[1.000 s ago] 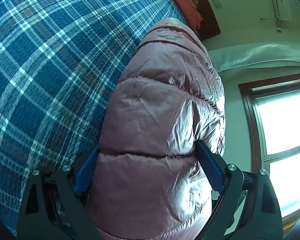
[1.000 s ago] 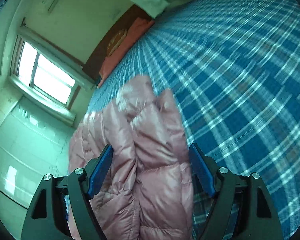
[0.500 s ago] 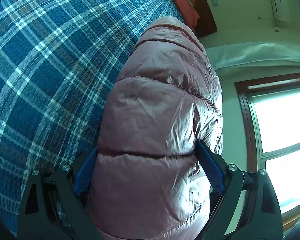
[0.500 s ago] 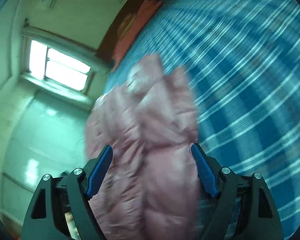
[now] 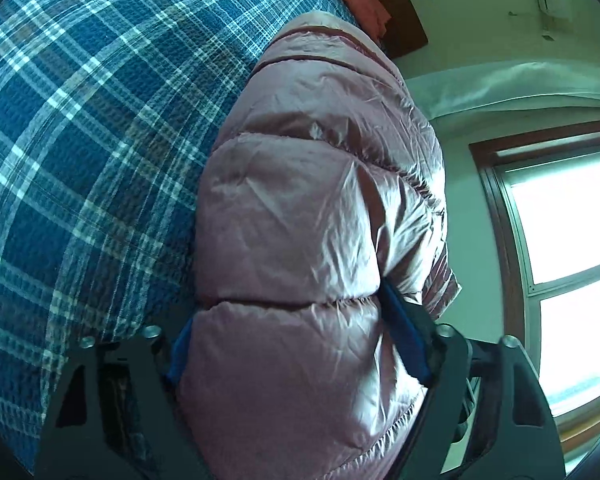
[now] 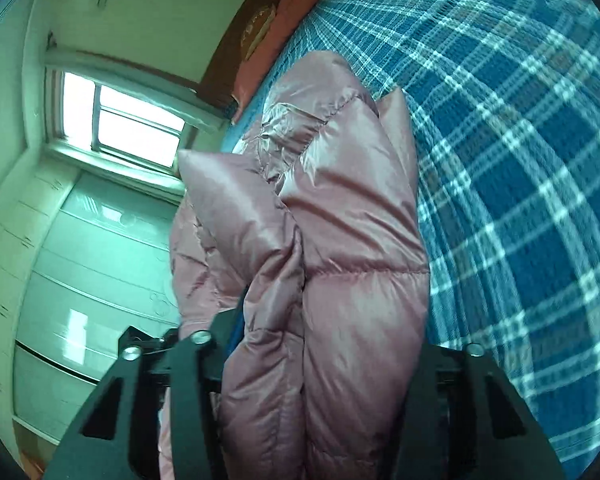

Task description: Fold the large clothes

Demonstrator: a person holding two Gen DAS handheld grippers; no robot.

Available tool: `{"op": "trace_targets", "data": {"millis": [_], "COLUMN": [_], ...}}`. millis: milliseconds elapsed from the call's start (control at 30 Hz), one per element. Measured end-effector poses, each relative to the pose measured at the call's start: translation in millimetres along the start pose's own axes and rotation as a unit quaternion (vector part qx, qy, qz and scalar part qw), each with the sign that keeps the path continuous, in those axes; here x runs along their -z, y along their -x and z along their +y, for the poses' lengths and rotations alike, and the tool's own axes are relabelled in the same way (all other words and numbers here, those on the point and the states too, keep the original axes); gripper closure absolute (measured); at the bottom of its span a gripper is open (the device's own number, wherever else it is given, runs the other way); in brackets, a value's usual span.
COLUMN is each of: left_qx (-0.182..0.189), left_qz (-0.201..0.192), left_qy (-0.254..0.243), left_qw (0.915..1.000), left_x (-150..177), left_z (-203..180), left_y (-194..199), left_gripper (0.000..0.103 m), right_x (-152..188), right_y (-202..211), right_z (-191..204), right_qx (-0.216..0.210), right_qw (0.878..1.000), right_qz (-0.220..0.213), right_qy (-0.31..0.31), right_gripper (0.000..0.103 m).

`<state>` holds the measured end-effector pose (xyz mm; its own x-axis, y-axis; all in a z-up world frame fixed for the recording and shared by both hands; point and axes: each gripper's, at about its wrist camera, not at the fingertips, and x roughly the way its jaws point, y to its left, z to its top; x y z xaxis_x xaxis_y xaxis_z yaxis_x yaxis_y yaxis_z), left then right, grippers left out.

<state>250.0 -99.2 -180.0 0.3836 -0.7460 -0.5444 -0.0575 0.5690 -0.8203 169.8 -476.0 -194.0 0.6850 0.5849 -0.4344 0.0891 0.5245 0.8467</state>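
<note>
Your left claw (image 5: pixel 296 356) is clamped on a thick quilted panel of the pink puffer jacket (image 5: pixel 300 220), and your right claw (image 6: pixel 324 356) squeezes a bunched double layer of it (image 6: pixel 340 208). The jacket hangs lifted above the plaid bed (image 5: pixel 80 140). Expect it to be light, springy and slick: the shiny shell will likely slide, so grip deep along stitched seams or the hem, not on the puffed middles. Both claws point forward along the bed, tilted, toward the window (image 6: pixel 132 124).
</note>
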Motion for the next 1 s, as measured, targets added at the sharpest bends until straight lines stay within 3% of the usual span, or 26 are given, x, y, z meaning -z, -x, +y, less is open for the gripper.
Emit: {"op": "trace_targets", "data": {"millis": [100,333,667,767,933,1000], "left_qx": [0.012,0.026,-0.014,-0.036,-0.031,-0.028], "left_qz": [0.000,-0.022,-0.086,-0.082,-0.071,-0.066], "left_qy": [0.003,-0.019,-0.045,-0.030,-0.016,-0.015], "left_qw": [0.9999,0.9992,0.9952,0.9955,0.9969,0.9973], "left_x": [2,-11,-70,-83,-86,-86], "left_z": [4,-6,7,30,48,48], "left_y": [8,38,88,88,85,88], "left_gripper": [0.043,0.046,0.046,0.046,0.045,0.042], "right_x": [6,4,-8,-6,-2,-5], "right_y": [3,-13,-112,-137,-141,-134], "right_z": [6,45,81,82,80,88], "right_qx": [-0.027,-0.080,-0.129,-0.116,-0.087,-0.054], "right_qw": [0.999,0.996,0.992,0.993,0.995,0.998], "right_qz": [-0.016,-0.026,0.010,0.023,0.036,0.040], "right_qy": [-0.007,0.009,-0.009,-0.017,-0.013,0.006], "right_gripper": [0.067,0.070,0.070,0.070,0.069,0.060]}}
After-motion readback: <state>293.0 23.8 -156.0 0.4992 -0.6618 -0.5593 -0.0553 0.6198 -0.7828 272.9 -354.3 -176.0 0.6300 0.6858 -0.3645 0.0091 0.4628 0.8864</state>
